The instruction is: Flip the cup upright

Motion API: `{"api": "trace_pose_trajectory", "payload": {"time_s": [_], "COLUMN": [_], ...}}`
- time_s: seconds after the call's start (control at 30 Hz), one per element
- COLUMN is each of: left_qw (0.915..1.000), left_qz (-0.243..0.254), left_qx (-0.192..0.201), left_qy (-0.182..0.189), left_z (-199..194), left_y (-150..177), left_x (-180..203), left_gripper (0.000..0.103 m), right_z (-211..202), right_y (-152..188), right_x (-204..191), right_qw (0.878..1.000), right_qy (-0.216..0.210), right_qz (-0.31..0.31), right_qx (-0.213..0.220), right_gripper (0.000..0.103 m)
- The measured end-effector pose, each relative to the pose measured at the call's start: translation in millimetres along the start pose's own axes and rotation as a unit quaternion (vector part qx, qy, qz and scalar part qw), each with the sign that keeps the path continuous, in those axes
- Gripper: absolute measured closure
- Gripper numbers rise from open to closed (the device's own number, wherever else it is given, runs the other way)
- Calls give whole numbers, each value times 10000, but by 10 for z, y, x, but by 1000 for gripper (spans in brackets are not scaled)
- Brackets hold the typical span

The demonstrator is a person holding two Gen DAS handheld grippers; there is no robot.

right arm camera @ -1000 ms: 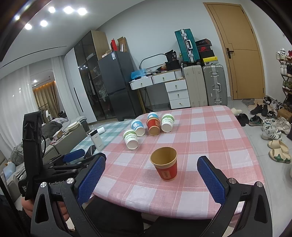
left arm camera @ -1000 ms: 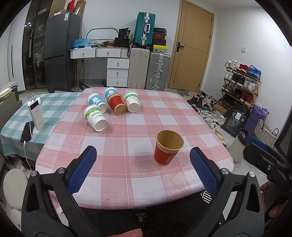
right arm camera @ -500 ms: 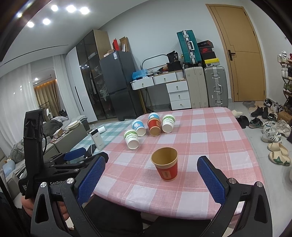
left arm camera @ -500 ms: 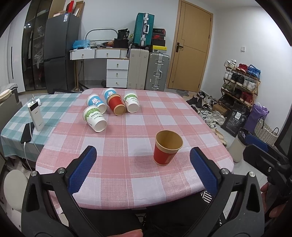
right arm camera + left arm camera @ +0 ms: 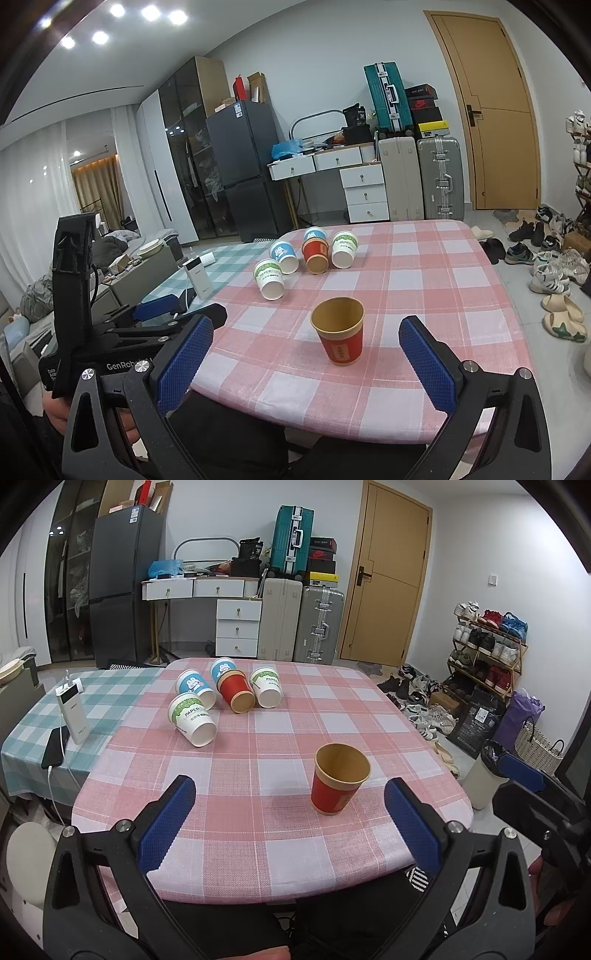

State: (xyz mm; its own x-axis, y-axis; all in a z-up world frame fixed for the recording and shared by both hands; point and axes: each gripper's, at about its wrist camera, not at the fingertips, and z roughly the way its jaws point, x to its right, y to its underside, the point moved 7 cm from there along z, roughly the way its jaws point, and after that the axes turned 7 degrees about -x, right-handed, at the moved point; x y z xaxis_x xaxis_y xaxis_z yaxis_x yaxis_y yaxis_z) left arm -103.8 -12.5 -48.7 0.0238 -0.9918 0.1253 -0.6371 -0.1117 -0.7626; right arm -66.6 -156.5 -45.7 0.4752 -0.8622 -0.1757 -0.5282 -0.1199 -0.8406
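Observation:
A red paper cup (image 5: 338, 780) (image 5: 340, 334) stands upright on the pink checked tablecloth, mouth up, near the front edge. Farther back, several cups lie on their sides in a cluster: a green-and-white one (image 5: 192, 720) (image 5: 270, 279), a blue one (image 5: 195, 689) (image 5: 283, 254), a second blue one (image 5: 222, 668), a red one (image 5: 236, 693) (image 5: 316, 254) and another green-and-white one (image 5: 266, 687) (image 5: 343, 249). My left gripper (image 5: 290, 810) is open, held back off the table's front edge. My right gripper (image 5: 308, 349) is open too, with the upright red cup beyond its fingers and nothing between them.
A white power bank (image 5: 72, 710) and a black phone (image 5: 55, 746) with a cable lie on the green checked table (image 5: 33, 734) to the left. Shoes and a shoe rack (image 5: 487, 646) line the right wall. Suitcases (image 5: 321, 624) and drawers stand behind the table.

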Motion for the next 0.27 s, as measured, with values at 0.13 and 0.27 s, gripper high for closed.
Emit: {"api": "trace_pose_trajectory", "payload": {"time_s": [0.13,0.27], "left_qw": [10000,9999], "left_qz": [-27,28], "left_qx": [53,131], "left_qy": [-24,-22], "left_z": [-27,-31], "left_y": [2,-1], "left_x": [-11,0], "left_gripper": [1,1], "right_z": [20,96], "right_y": [15,39], "right_x": [25,95], "right_qw": [10000,9998], "right_qy": [12,5], "right_qz": [57,152], "right_qx": [-31,-106], "right_gripper": [0,0]}}
